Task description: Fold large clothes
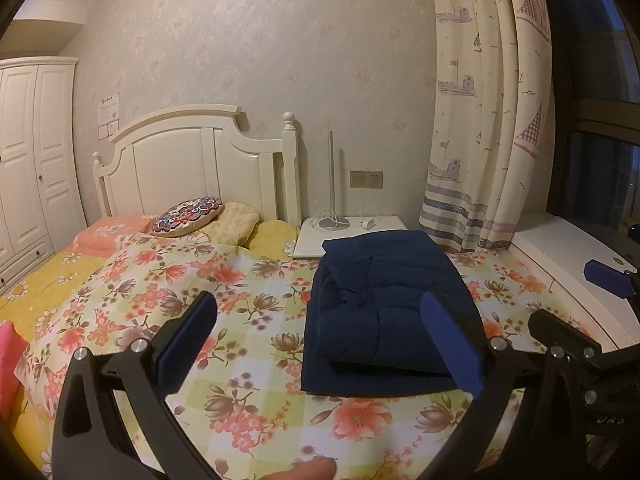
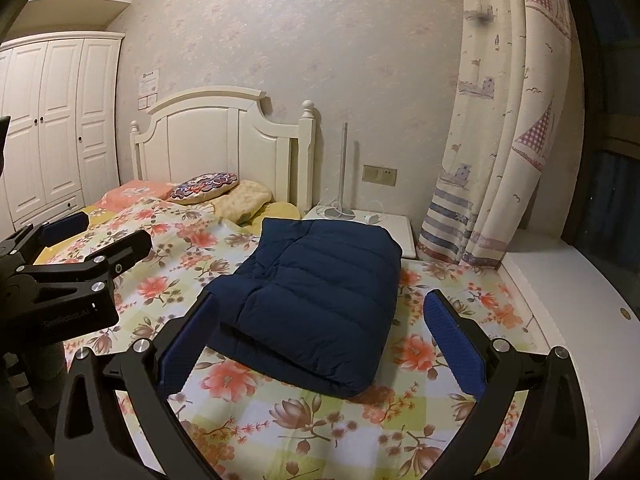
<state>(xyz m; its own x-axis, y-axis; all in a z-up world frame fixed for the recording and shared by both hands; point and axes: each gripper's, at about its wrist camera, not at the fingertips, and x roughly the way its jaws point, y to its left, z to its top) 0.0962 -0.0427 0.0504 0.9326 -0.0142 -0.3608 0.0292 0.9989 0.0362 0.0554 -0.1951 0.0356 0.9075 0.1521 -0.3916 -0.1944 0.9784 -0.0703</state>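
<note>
A navy quilted jacket (image 1: 384, 304) lies folded into a thick rectangle on the floral bedspread (image 1: 180, 280). My left gripper (image 1: 320, 340) hovers above the bed, open, with nothing between its blue pads; the jacket sits just beyond its right finger. In the right wrist view the same folded jacket (image 2: 316, 304) lies ahead of my right gripper (image 2: 320, 336), which is open and empty, its fingers standing on either side of the jacket's near end without touching it. The left gripper (image 2: 76, 240) shows at that view's left edge, and the right gripper's pad (image 1: 608, 278) at the left view's right edge.
Pillows (image 1: 192, 216) and a white headboard (image 1: 200, 160) stand at the bed's far end. A white nightstand (image 1: 348, 232) with cables is behind the jacket. Curtains (image 1: 488, 120) and a white window ledge (image 2: 560, 300) run along the right. A wardrobe (image 1: 28, 160) stands left.
</note>
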